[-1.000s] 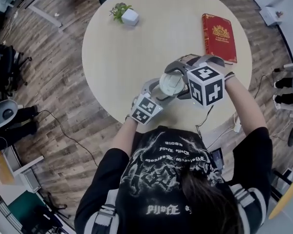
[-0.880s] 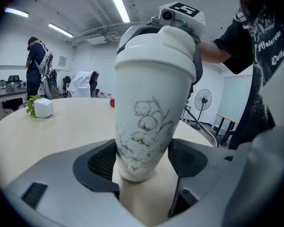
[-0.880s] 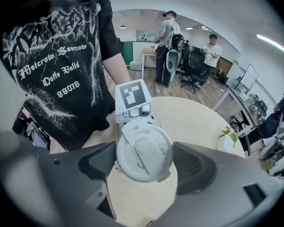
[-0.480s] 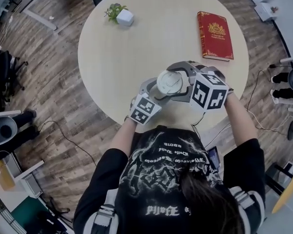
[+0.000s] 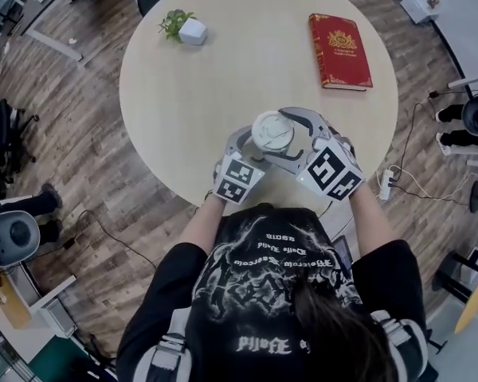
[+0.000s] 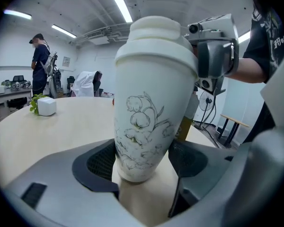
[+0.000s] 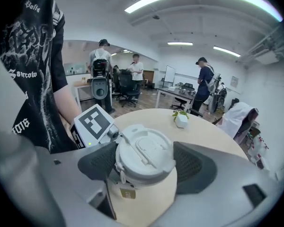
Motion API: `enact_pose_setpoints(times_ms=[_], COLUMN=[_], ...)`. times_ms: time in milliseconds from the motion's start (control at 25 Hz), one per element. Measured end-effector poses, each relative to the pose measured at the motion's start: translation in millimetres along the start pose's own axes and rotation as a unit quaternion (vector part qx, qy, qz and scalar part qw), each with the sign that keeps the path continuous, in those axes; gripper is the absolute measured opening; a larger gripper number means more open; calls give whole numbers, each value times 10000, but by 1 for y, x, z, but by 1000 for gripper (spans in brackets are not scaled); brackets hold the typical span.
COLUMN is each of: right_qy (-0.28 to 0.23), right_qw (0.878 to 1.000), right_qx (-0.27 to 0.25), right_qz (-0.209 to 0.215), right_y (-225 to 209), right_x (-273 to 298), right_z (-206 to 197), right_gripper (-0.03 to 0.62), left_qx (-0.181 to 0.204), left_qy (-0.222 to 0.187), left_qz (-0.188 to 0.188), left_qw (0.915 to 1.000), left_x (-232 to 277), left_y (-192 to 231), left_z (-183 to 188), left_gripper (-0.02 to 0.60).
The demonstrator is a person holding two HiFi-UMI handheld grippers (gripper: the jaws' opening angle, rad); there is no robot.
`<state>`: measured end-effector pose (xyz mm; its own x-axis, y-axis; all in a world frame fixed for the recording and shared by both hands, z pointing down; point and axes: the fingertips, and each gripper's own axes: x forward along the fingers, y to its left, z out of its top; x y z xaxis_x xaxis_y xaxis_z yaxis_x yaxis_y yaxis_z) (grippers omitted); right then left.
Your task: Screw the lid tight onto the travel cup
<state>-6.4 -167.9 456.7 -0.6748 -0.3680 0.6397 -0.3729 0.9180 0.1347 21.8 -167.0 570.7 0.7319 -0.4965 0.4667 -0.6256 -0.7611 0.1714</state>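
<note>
Black T-shirt [image 5: 263, 249], white print

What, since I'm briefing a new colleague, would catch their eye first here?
A white travel cup with a flower drawing is clamped at its base by the left gripper, near the person's edge of the round table. The right gripper grips its lid. Farther back lies a red book.

a: what's between the left gripper [image 6: 144, 164] pads?
b: the travel cup [image 6: 146, 112], upright, with both dark pads pressing its lower part. the lid [image 6: 156, 34] sits on top.
a: and on the right?
b: the right gripper [image 6: 213, 51] is against the lid's right side. far left on the table [image 6: 52, 131] there's a small potted plant [image 6: 43, 105], with a person [image 6: 39, 60] standing beyond it.
</note>
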Motion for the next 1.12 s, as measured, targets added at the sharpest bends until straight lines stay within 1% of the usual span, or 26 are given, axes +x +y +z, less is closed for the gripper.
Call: enact_pose_setpoints(times_ms=[200, 280, 440, 520, 640, 800, 920, 1040, 1120], right_qy=[-194, -255, -404, -504, -643, -661, -756, -703, -816], right_qw=[9975, 9953, 9898, 9859, 9779, 9666, 9645, 9685, 9683], right_qx=[393, 595, 823, 939, 1161, 1387, 1398, 1334, 1483], right_qz=[-555, -724, -1088, -1287, -1616, -2050, -2110, -1982, -1837], right_y=[-3, -1, 1, -1, -2, -5, -4, -3, -2], right_x=[-1, 0, -1, -2, -2, -3, -3, -4, -6], right_z=[1, 0, 0, 1, 1, 1, 0, -1, 2], right_gripper=[383, 385, 387, 388, 391, 404, 408, 410, 408], left_qx=[36, 31, 42, 13, 20, 46, 57, 124, 104], left_qy=[-8, -7, -28, -50, 3, 31, 46, 99, 125], left_qz=[149, 206, 301, 437, 540, 728, 693, 580, 657], left_qw=[9999, 9998, 9995, 9990, 9985, 9973, 9976, 9982, 9977], left_x=[1, 1, 0, 1, 1, 3, 4, 4, 2], left_y=[2, 2, 0, 1, 1, 0, 0, -3, -3], left_z=[0, -1, -3, -2, -2, -1, -2, -1, -2], left_gripper=[367, 367, 367, 367, 367, 368, 368, 371, 371])
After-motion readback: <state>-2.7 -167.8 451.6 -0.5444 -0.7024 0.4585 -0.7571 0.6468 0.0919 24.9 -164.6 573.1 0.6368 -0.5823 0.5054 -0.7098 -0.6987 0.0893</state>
